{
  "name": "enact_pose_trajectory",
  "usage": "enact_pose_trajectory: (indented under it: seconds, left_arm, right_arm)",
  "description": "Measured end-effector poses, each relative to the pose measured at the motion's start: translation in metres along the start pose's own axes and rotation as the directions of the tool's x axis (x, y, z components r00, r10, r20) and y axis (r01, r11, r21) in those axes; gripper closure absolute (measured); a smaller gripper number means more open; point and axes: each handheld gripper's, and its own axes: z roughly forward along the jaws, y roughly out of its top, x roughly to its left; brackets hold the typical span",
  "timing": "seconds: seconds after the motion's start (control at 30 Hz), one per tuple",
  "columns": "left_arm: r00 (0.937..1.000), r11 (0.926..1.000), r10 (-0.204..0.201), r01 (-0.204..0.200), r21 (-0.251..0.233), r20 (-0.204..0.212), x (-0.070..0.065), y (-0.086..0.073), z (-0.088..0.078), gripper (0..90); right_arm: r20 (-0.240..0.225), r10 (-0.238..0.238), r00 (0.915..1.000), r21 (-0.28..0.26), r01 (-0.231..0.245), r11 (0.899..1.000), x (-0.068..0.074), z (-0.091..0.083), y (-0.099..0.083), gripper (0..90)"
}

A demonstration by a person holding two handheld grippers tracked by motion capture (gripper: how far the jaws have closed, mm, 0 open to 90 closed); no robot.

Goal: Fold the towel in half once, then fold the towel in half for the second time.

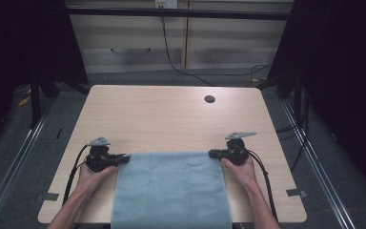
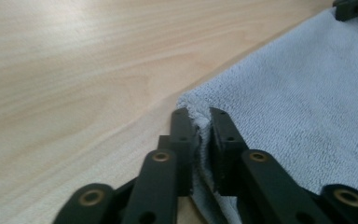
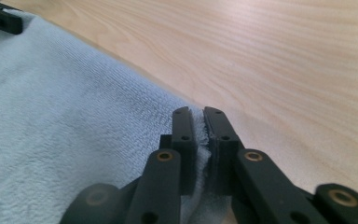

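Observation:
A light blue towel (image 1: 170, 188) lies flat on the near half of the wooden table (image 1: 167, 119), its near end hanging over the front edge. My left gripper (image 1: 124, 158) is shut on the towel's far left corner (image 2: 196, 112), the cloth pinched between its black jaws. My right gripper (image 1: 213, 153) is shut on the far right corner (image 3: 201, 125) in the same way. Both grippers rest low at the table surface, each held by a hand. In the left gripper view the other gripper's tip (image 2: 354, 7) appears at the top right.
A round cable hole (image 1: 209, 99) sits in the far right part of the table. Bare wood stretches beyond the towel. Cables trail from both grippers toward the table's front. Metal rails (image 1: 14, 162) run along the floor on either side.

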Motion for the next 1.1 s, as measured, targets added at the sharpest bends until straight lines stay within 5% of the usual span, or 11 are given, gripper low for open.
enact_pose_trajectory:
  seconds: [0.2,0.63,0.67,0.77,0.87,0.97,1.1]
  left_arm:
    - [0.9992,0.9949,-0.036,0.038,-0.094,0.019,0.000,0.027,-0.009,84.5]
    - [0.9999,0.9820,0.013,-0.012,-0.189,0.006,-0.004,0.099,-0.024,84.5]
    - [0.9999,0.9779,0.011,-0.010,-0.209,0.001,-0.002,0.115,-0.025,84.5]
    - [0.9997,0.9761,0.023,-0.023,-0.216,-0.003,-0.002,0.126,-0.027,84.5]
    - [0.9995,0.9658,0.031,-0.031,-0.257,-0.005,-0.003,0.148,-0.033,84.4]
    - [0.9994,0.9579,0.035,-0.034,-0.285,-0.001,-0.001,0.154,-0.035,84.4]
    - [0.9980,0.9595,0.062,-0.063,-0.275,-0.012,0.001,0.149,-0.039,84.3]
  right_arm:
    - [0.001,-0.033,0.9995,-0.067,0.033,0.997,0.005,-0.022,0.025,86.4]
    - [0.062,-0.056,0.9965,-0.200,0.068,0.977,0.001,-0.060,0.090,86.7]
    - [0.067,-0.050,0.9965,-0.210,0.063,0.976,0.000,-0.062,0.095,86.7]
    - [0.086,-0.048,0.9951,-0.232,0.067,0.970,-0.003,-0.068,0.111,86.7]
    - [0.104,-0.047,0.9934,-0.252,0.072,0.965,-0.005,-0.073,0.127,86.7]
    - [0.122,-0.051,0.9912,-0.260,0.082,0.962,-0.004,-0.075,0.142,86.7]
    - [0.116,-0.072,0.9907,-0.258,0.100,0.961,-0.001,-0.075,0.143,86.7]
